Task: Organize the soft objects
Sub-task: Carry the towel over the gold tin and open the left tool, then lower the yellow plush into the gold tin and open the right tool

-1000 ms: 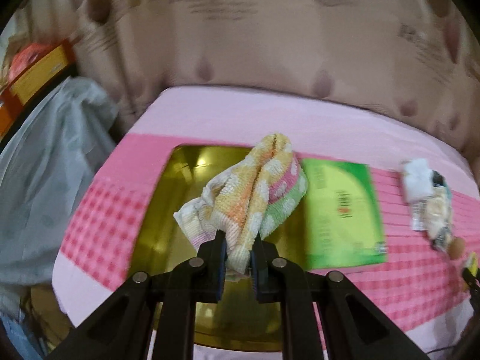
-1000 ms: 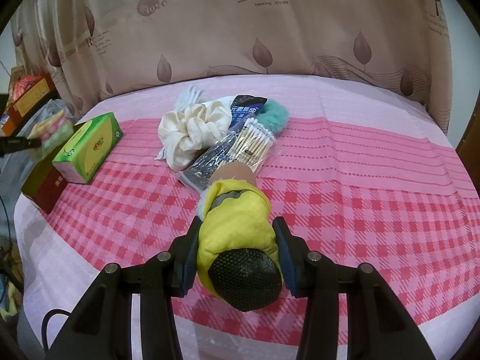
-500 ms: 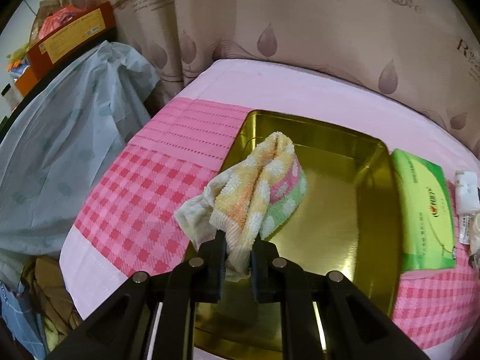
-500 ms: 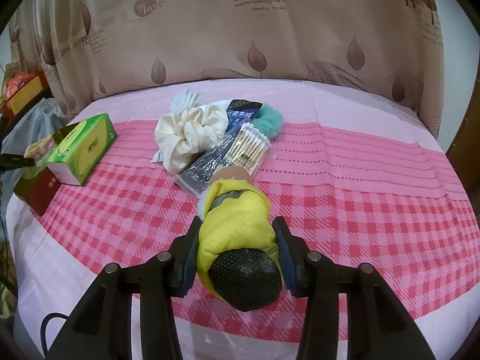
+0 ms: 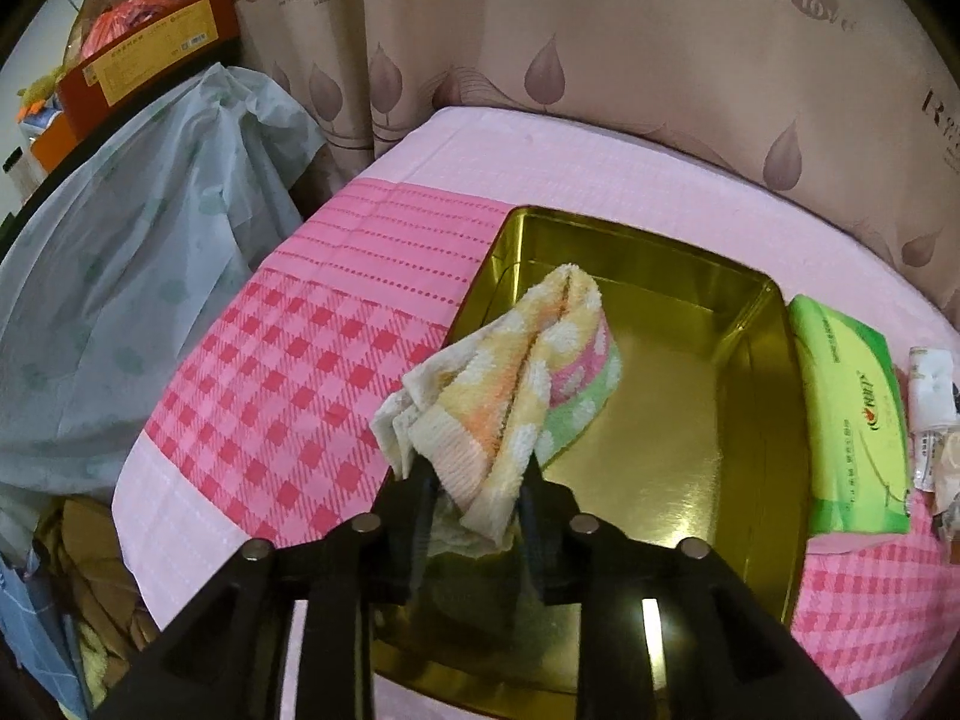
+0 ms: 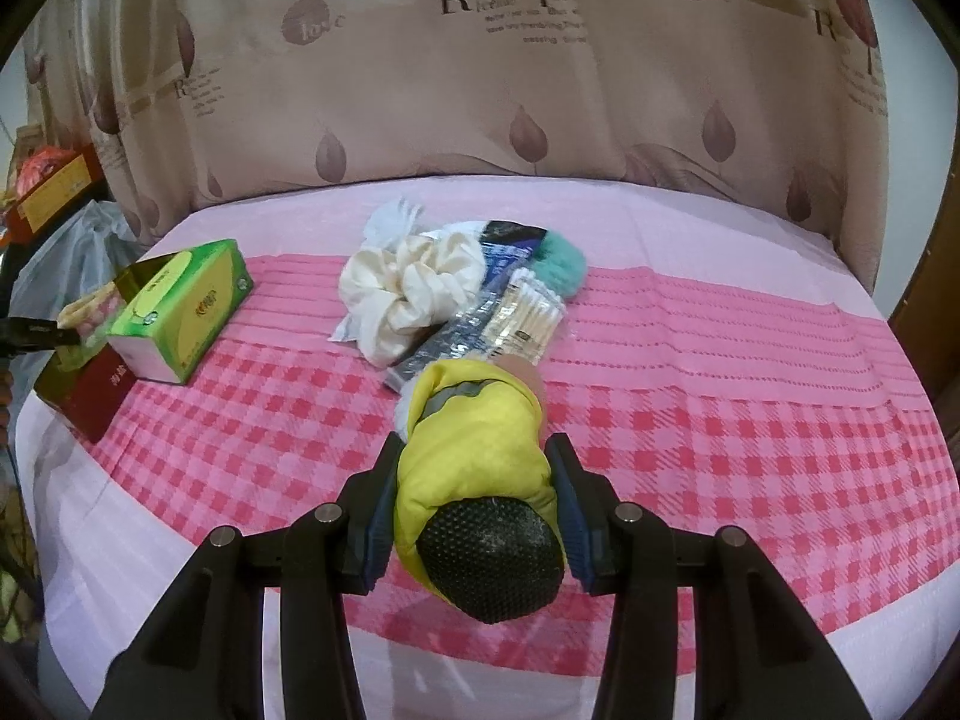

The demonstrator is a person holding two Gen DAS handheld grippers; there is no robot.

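While the left gripper [image 5: 474,480] hangs above the near part of the shallow gold-coloured metal tin [image 5: 690,450], its two black fingers are pressed together on the lower edge of a folded terry towel with yellow, pink, green and white patches [image 5: 528,372]. This towel stands up and away from the fingers, with its long axis pointing toward the far wall of the tin, and its body is over the left half of the tin, so I judge that the coming move is only downward and a little forward before the fingers let go. Its loops look thick and limp, and one pale corner falls loose to the left of the fingers, over the tin's left rim. Just beside the right wall of the tin lies a green soft pack of paper tissues [image 5: 852,414], on the pink checked tablecloth [image 5: 288,396]. The right gripper [image 6: 474,480] is well apart from the tin, over the near side of the table, and its blue-padded fingers are clamped on a small plush toy in a yellow shiny jacket with a black dotted end [image 6: 480,480]. Beyond it lie a cream satin scrunchie [image 6: 414,288], a clear bag of cotton swabs [image 6: 528,318] and a teal fluffy thing [image 6: 564,264], close together.
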